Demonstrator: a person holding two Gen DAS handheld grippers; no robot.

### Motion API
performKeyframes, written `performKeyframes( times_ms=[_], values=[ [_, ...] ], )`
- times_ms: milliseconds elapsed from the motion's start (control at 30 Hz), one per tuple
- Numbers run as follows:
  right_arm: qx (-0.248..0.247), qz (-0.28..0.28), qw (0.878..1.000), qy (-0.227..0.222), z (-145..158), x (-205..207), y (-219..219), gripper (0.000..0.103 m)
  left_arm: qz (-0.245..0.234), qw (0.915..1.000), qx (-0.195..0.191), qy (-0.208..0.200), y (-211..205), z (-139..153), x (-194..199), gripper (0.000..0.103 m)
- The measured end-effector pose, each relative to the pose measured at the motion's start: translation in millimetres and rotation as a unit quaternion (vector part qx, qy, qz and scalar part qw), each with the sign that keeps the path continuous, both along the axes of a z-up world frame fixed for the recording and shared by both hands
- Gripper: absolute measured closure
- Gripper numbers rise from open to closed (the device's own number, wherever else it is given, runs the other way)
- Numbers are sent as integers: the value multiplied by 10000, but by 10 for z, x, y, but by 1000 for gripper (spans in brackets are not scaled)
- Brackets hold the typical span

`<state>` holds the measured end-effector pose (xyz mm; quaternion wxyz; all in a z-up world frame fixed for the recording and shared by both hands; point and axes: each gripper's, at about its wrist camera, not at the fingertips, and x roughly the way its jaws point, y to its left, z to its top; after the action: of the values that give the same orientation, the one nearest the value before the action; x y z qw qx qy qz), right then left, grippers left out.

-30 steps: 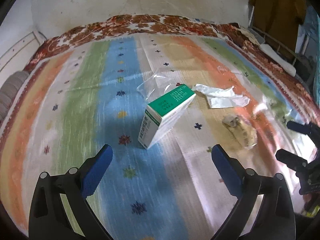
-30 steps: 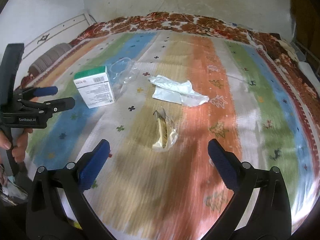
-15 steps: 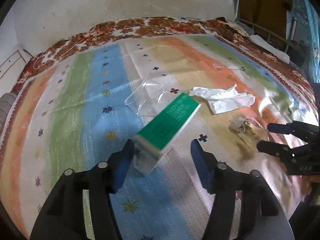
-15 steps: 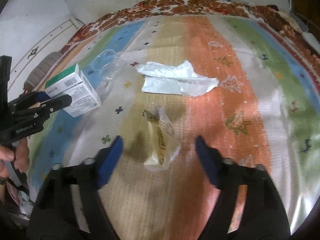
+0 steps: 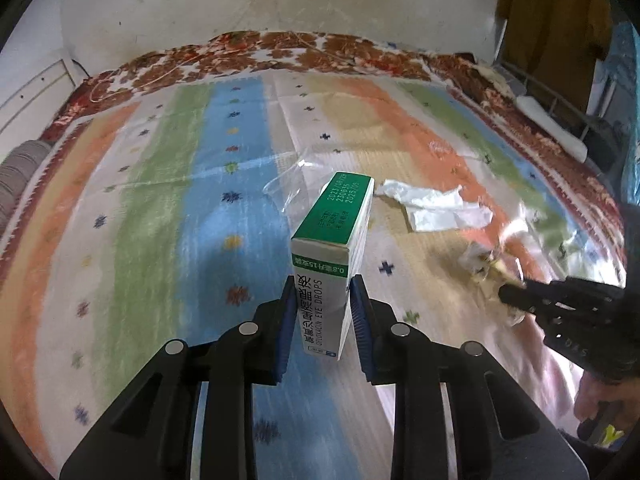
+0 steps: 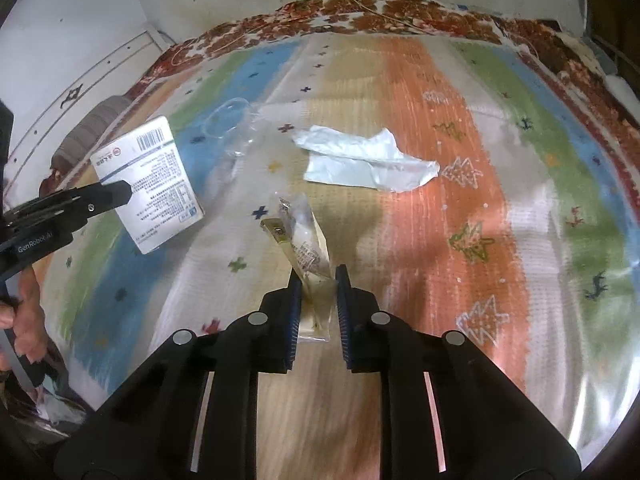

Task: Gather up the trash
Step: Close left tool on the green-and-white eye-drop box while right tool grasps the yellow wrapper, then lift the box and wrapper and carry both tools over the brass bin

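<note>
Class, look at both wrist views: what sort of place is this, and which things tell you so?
Probably a bedroom in a home. A striped blanket lies over a floral bedcover, a garment hangs beside a metal bed rail, and scraps like a crumpled tissue lie about.

Home bedroom: striped bedspread, hanging garment.

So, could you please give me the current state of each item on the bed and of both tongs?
Left tongs: just been closing, shut on the eye drops box.
Eye drops box: gripped, tilted.
Right tongs: just been closing, shut on the yellowish wrapper.
Yellowish wrapper: crumpled, pinched at one end.
White tissue: crumpled, lying loose.
Clear plastic bag: open, lying loose.
</note>
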<state>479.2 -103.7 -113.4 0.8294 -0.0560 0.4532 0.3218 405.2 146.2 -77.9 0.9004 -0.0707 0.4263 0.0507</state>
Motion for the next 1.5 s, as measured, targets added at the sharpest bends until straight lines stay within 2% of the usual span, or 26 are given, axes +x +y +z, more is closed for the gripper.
performKeyframes(
  times_ms=[67, 133, 200, 267, 600, 767, 933, 1067, 1300, 1500],
  values=[
    [-122, 69, 9998, -106, 68, -80, -3, 88, 8, 9999, 116, -43, -56, 67, -85, 78],
    [-160, 103, 9992, -347, 195, -176, -36, 88, 211, 9995, 201, -80, -92, 182, -170, 78],
    [-164, 118, 9987, -461, 293, -228, -70, 88, 410, 9991, -27, -92, -72, 300, -223, 78],
    [-198, 145, 9984, -511, 393, -282, -97, 88, 575, 9983, -87, -44, -97, 384, -282, 78],
    [-484, 371, 9932, -989, 768, -766, -227, 88, 651, 9976, -90, 196, -286, 487, -609, 78],
    [-451, 410, 9932, -992, 842, -947, -361, 88, 731, 9961, -434, 229, -340, 550, -753, 78],
    [-303, 392, 9945, -925, 975, -1097, -454, 88, 664, 9974, -236, 127, -482, 665, -936, 78],
    [-21, 507, 9961, -716, 1087, -1202, -515, 88, 636, 9973, -373, 68, -520, 769, -1016, 78],
    [-84, 568, 9949, -830, 1174, -1398, -551, 88, 623, 9967, -454, -254, -607, 1001, -1208, 78],
    [116, 519, 9955, -790, 1303, -1507, -658, 88, 616, 9956, -637, -311, -679, 1091, -1383, 78]
  ],
)
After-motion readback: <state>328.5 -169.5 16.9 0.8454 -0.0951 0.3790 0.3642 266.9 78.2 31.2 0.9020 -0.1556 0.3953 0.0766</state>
